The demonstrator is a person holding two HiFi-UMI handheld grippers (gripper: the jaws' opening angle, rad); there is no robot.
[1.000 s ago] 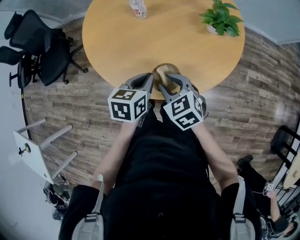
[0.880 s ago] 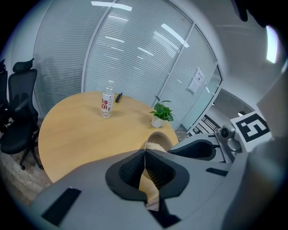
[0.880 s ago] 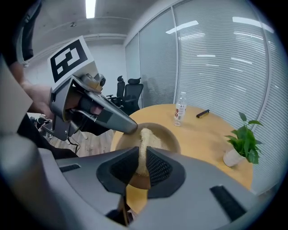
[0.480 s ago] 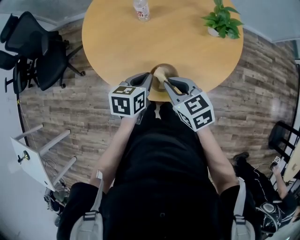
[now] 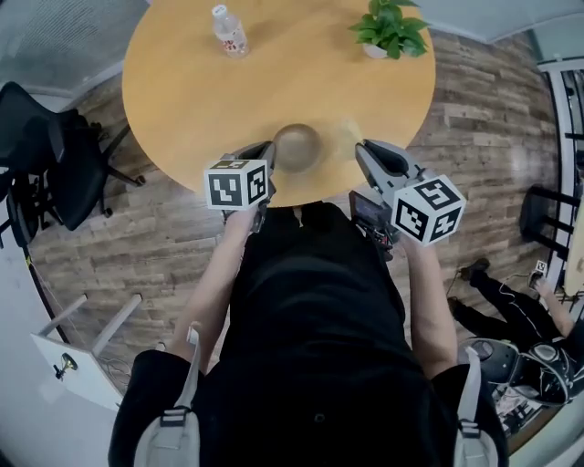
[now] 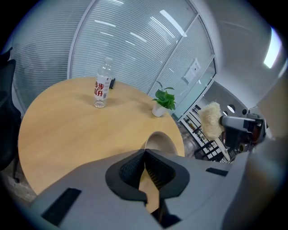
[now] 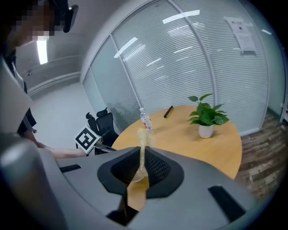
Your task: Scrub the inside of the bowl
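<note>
A round light-wood table [image 5: 182, 100] fills the room's middle, with a black office chair [image 5: 50, 150] off to its left. The left gripper [image 5: 266, 153] is clenched on the near-left rim of a brown round bowl [image 5: 297, 146], which stands at the table's near edge. The right gripper [image 5: 363, 150] pinches a fluffy cream scrubber [image 6: 209, 120], held up to the bowl's right and outside it. At the far side sit a potted green plant [image 5: 388, 25] and a clear plastic water bottle [image 5: 230, 29].
</note>
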